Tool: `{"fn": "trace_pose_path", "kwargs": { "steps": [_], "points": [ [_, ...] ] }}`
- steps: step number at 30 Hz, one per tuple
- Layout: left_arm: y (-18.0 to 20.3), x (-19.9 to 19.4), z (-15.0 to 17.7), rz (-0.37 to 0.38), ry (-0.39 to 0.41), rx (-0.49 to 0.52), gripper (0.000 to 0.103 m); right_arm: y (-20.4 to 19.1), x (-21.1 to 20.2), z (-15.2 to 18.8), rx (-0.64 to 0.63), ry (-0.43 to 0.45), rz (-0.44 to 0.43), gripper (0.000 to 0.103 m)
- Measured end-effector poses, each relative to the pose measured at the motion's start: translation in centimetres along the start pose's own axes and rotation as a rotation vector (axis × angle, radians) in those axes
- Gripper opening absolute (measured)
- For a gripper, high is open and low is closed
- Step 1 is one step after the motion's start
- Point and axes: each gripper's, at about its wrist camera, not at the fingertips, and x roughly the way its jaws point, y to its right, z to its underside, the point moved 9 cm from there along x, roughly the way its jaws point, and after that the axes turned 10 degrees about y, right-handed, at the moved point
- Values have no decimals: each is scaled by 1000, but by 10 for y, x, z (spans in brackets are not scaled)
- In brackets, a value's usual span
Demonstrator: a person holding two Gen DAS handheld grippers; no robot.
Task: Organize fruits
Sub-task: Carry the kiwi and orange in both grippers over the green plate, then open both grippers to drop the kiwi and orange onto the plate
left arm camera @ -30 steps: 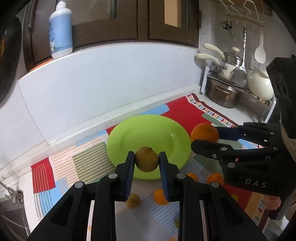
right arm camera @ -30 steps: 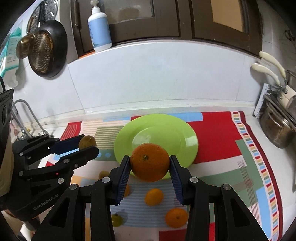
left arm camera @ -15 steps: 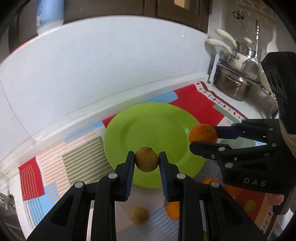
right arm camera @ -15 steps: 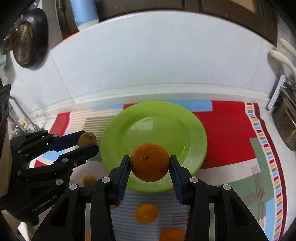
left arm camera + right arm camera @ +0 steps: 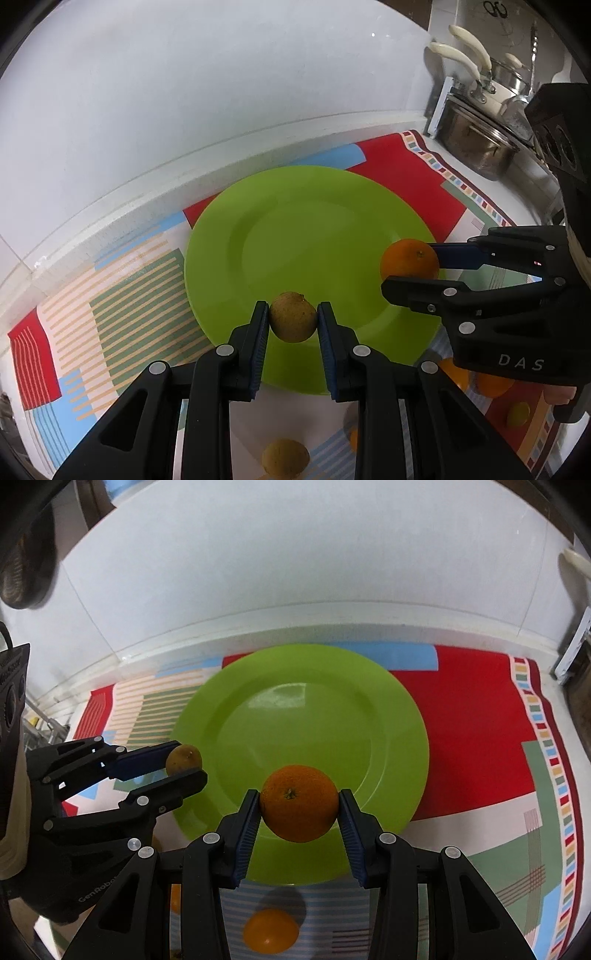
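Kitchen counter corner, white wall (image 5: 221, 92) behind.
Patterned mat (image 5: 480, 738) spread across; steel pots (image 5: 476, 147) racked at right.

Patterned mat (image 5: 480, 738), steel pot (image 5: 476, 147), white backsplash (image 5: 221, 92).

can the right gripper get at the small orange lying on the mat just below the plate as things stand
Probably not yet: the right gripper is shut on a big orange, so its jaws are full, though the small orange lies uncovered.
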Motion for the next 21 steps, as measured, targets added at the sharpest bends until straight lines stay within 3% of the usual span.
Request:
{"fn": "trace_pose_path", "kwargs": {
  "steps": [7, 11, 14, 21],
  "points": [
    [1, 6, 1, 1, -13, -2, 27, -1, 8, 5, -9, -20, -5, 43],
    [0, 2, 0, 0, -4, -8, 38, -1, 8, 5, -9, -18, -2, 44],
    [0, -4, -2, -12, 6, -5, 38, 0, 2, 2, -5, 6, 4, 53],
    [4, -36, -6, -28, 52, -19, 42, -1, -30, -1, -10, 75, 29, 53]
  ]
}}
